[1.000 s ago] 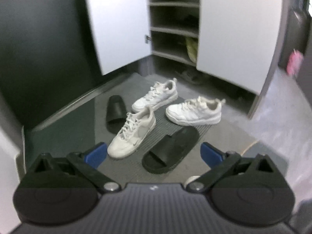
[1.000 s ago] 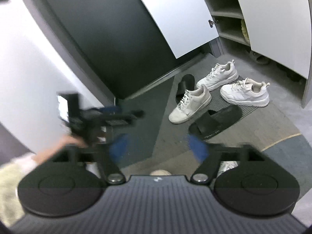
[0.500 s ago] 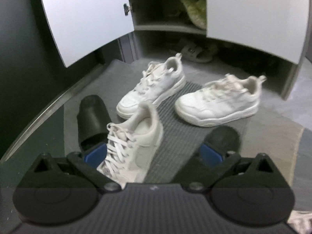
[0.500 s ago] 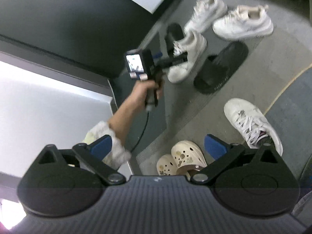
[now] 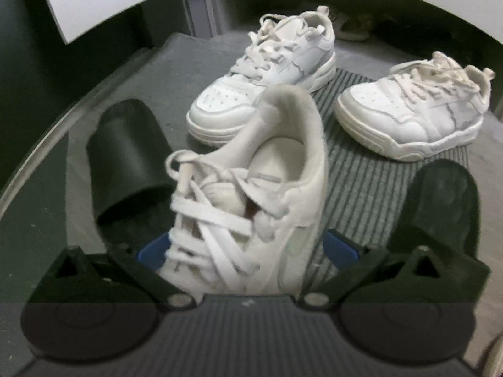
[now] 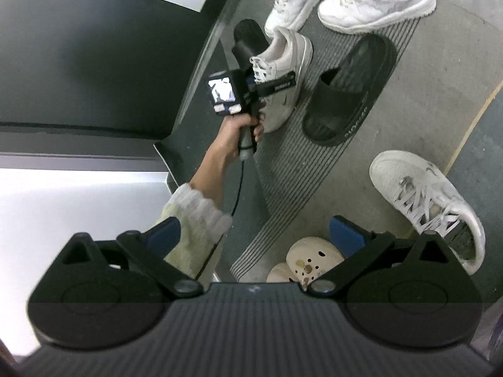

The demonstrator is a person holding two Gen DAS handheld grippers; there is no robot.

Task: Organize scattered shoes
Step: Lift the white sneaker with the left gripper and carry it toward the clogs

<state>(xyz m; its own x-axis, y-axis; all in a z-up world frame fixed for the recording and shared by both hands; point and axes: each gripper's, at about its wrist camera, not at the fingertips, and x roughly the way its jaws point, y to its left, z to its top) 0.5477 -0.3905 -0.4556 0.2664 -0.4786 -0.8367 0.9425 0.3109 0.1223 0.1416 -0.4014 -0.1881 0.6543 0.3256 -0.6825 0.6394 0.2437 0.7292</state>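
Left tongs down low at the mat, blue pads set wide on either side of a white lace-up sneaker; pads flank its laced front, whether they touch the sides I cannot tell. From the right-hand camera my left hand grips the handle, the tool head lying over that same sneaker.

Right tongs held high, looking down, fingers spread wide, nothing between them. Directly under them: a pair of cream clogs. Just right of those, a lone white sneaker on bare floor.

Ribbed grey mat carries the rest. Black slide left of my sneaker, touching or nearly so. Second black slide to the right. Beyond, two chunky white sneakers: one straight behind, one farther right. Past them the open cabinet, white door swung out.
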